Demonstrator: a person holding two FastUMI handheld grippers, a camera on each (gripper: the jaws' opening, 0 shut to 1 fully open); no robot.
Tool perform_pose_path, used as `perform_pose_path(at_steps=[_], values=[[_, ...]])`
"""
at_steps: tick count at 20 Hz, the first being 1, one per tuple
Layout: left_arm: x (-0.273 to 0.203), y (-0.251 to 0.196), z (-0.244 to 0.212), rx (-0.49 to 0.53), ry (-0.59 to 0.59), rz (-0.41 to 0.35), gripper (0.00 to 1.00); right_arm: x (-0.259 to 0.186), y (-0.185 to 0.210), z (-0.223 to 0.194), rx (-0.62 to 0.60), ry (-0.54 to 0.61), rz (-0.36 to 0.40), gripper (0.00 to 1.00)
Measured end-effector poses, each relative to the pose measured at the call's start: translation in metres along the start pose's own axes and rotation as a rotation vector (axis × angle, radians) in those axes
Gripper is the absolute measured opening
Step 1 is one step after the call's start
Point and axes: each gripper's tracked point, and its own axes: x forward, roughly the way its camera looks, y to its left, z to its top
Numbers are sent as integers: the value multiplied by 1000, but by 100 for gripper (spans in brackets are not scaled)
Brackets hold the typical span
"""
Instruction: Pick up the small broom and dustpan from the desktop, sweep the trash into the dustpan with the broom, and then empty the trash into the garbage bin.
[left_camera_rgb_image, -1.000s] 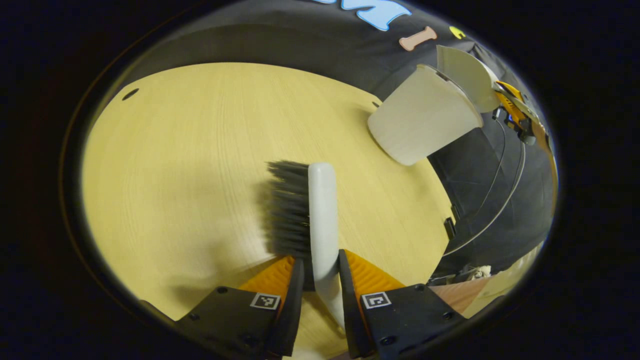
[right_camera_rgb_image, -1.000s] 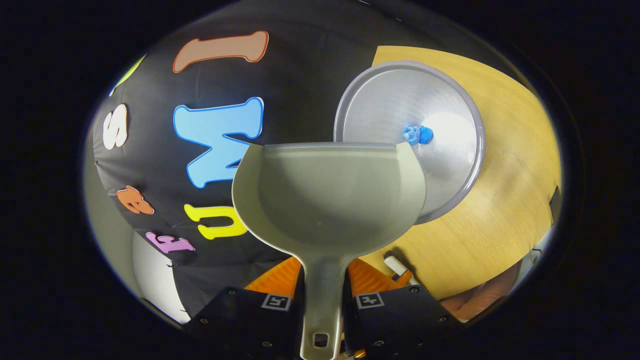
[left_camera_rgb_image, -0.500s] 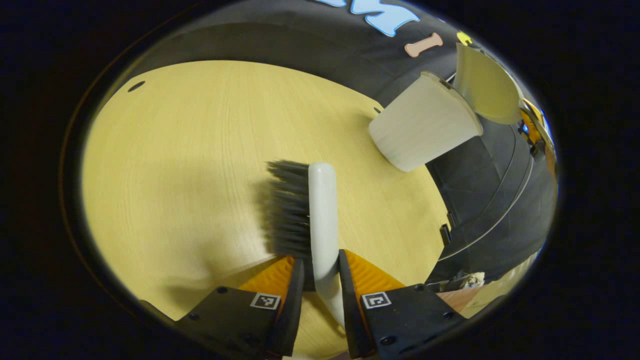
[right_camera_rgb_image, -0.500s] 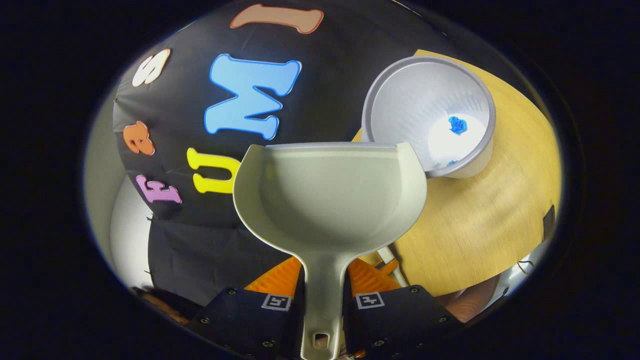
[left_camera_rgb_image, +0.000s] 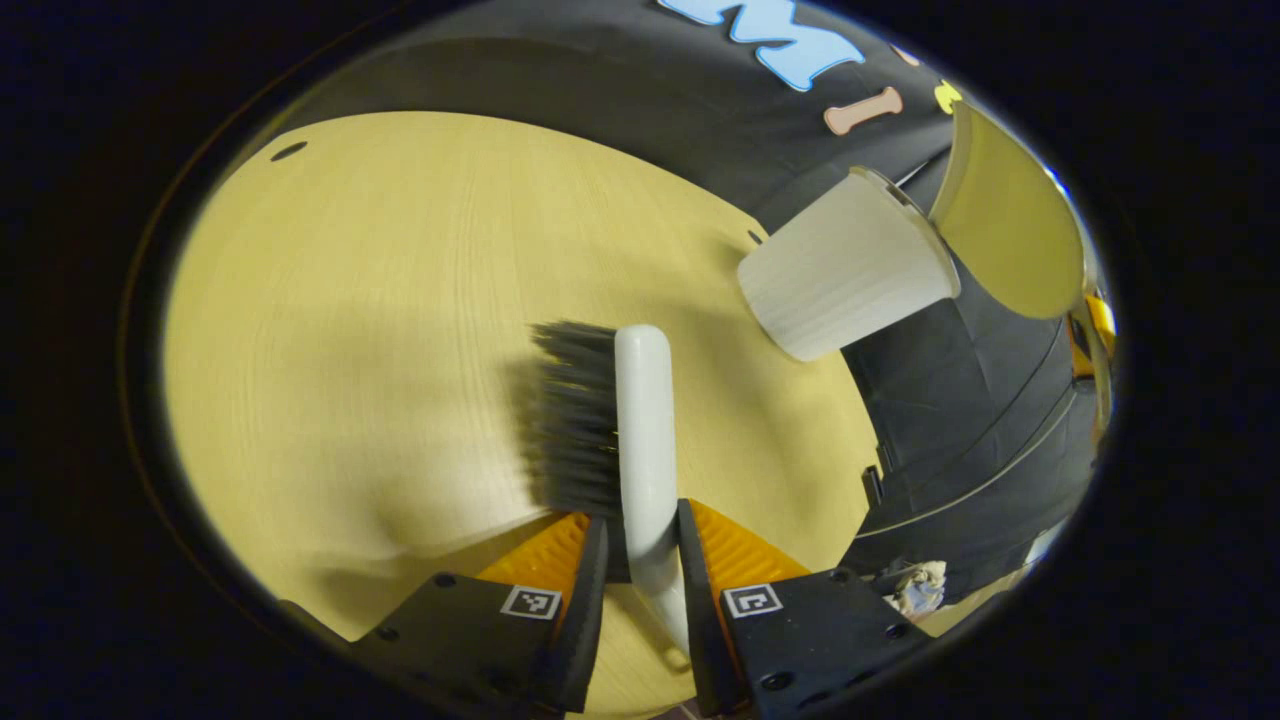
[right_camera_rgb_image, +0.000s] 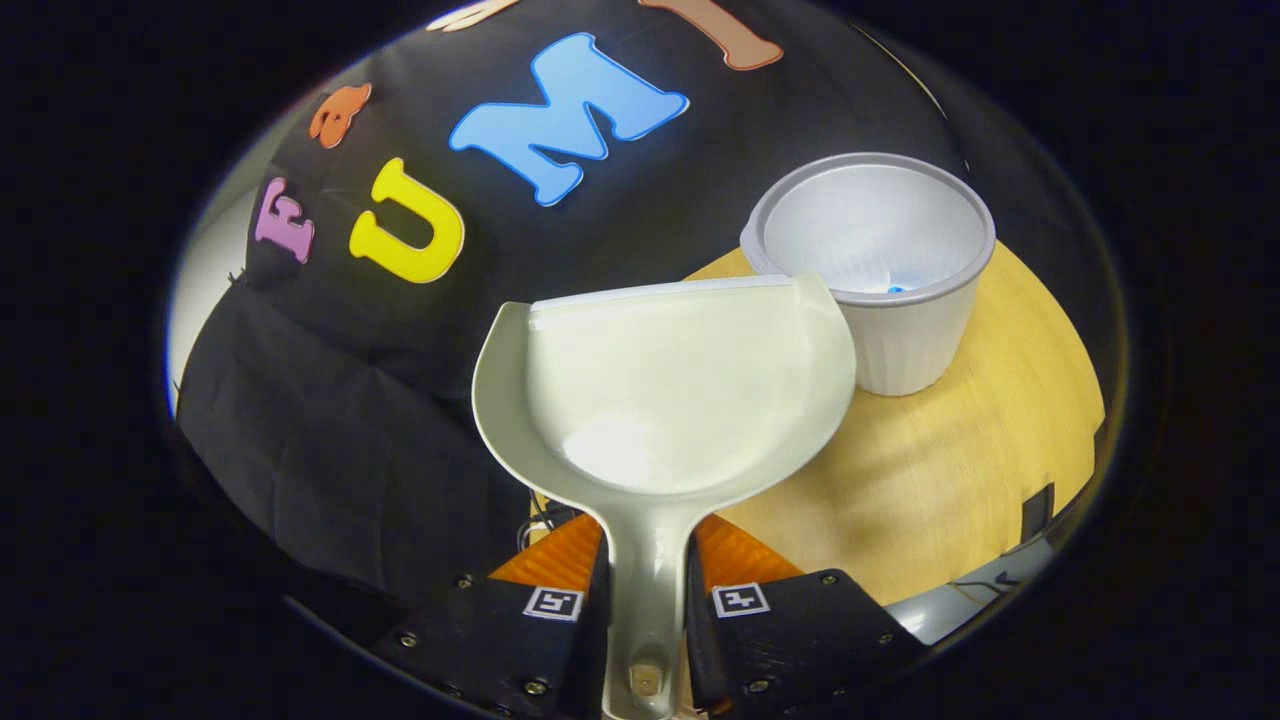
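Note:
In the left gripper view my left gripper is shut on the white handle of the small broom, whose dark bristles hang just over the wooden desktop. The white garbage bin stands at the desk's far right corner, with the dustpan in the air beyond it. In the right gripper view my right gripper is shut on the handle of the cream dustpan, held level and holding nothing, left of the garbage bin. A blue scrap lies inside the bin.
The desktop's edge runs under the dustpan, and black cloth hangs beyond it. A small dark clip sits on the desk's right edge in the left gripper view. A crumpled pale scrap lies below the desk.
The dustpan has swung away from over the bin and tilted back to level, off to the bin's side. The blue trash now lies in the bin. The broom has stayed put.

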Motion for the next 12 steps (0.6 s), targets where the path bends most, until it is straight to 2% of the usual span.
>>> perform_pose_path(at_steps=[7,8,12], values=[[-8,6,2,-98,3,-52,43,28,-32,-38,-263,-44,-230,32],[-10,7,2,-109,7,-59,46,32,-36,-44,-290,-48,-256,32],[-14,9,1,-122,25,-84,43,53,-58,-71,-323,-41,-326,32]])
